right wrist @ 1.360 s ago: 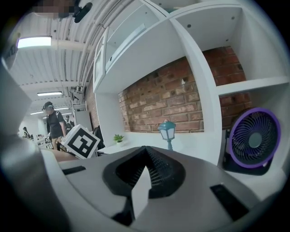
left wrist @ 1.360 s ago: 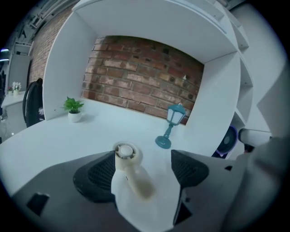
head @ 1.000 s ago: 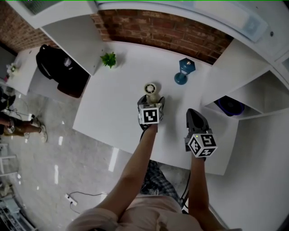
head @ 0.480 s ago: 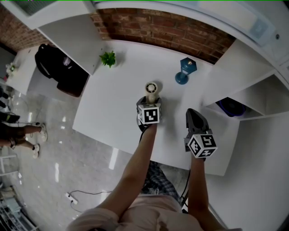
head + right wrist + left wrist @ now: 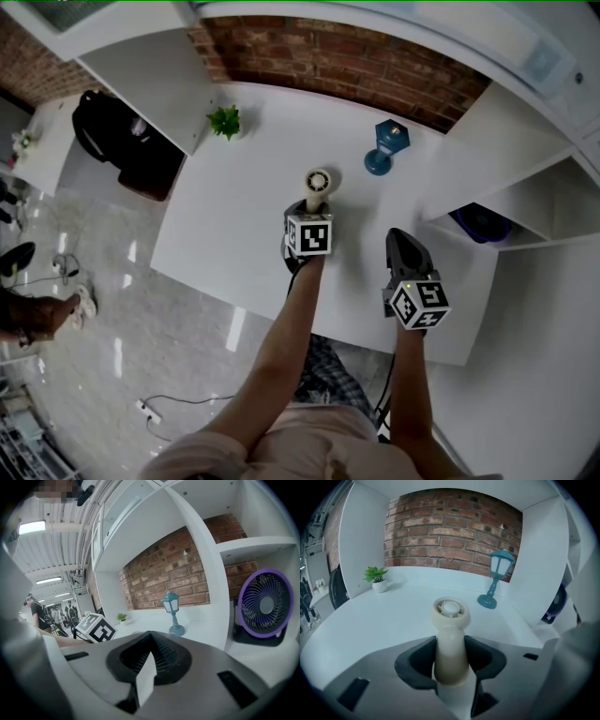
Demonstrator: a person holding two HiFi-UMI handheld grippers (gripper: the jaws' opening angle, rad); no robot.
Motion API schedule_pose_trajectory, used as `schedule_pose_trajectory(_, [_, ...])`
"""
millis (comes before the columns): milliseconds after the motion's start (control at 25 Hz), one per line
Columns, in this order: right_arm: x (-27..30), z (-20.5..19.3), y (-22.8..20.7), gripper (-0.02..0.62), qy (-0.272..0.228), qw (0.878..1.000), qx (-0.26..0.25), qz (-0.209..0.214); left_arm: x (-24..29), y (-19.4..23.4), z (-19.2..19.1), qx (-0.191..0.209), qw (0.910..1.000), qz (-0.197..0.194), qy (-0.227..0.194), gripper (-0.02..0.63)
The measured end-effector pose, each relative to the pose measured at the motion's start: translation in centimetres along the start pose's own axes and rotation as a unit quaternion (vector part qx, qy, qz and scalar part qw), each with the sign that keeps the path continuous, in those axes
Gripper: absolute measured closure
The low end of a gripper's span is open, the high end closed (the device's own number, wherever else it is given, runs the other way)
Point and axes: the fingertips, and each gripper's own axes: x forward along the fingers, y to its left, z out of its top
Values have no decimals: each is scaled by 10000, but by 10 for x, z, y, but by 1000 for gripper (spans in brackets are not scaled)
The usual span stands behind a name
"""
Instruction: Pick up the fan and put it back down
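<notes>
Left tool (image 5: 450, 662) just clamped the fan (image 5: 450, 613) (handheld, cream).

Bare table (image 5: 216, 225) open left of your left gripper (image 5: 450, 656), potted plant (image 5: 225, 122) and teal lantern (image 5: 382, 148) ahead by the brick wall (image 5: 375, 70), white partition (image 5: 473, 150) hemming your right.

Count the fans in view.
2: cream fan in the left gripper, whose jaws have just closed on its handle; purple fan in the right shelf cubby. More may be hidden.
</notes>
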Motion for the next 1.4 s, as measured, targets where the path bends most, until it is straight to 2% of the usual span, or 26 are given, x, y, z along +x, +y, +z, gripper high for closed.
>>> schedule_pose_trajectory(240, [-3,1,-2,580,-27,10000,28,-41,-9,-2,10,52,9998,-132,-161,402])
schedule_pose_trajectory(520, [-10,5,-3,580,-124,9998,56,-149,-44,-1,43,117,9960,-284,-844,402])
schedule_pose_trajectory(720, [-17,16,3,580,-281,9994,39,-214,-86,4,67,198,9891,-396,-1405,402])
schedule_pose_trajectory(880, [-25,31,10,580,-511,9983,7,-289,-129,3,88,296,9798,-536,-1903,402])
schedule_pose_trajectory(1080, [-43,62,20,580,-1049,9934,-5,-463,-191,2,114,432,9659,-623,-2476,402])
schedule_pose_trajectory(1320, [-64,102,40,580,-1612,9856,-57,-510,-255,-7,136,662,9473,-799,-3032,402])
schedule_pose_trajectory(1400, [-69,110,47,580,-1718,9838,-90,-501,-266,-9,139,762,9436,-801,-3121,402])
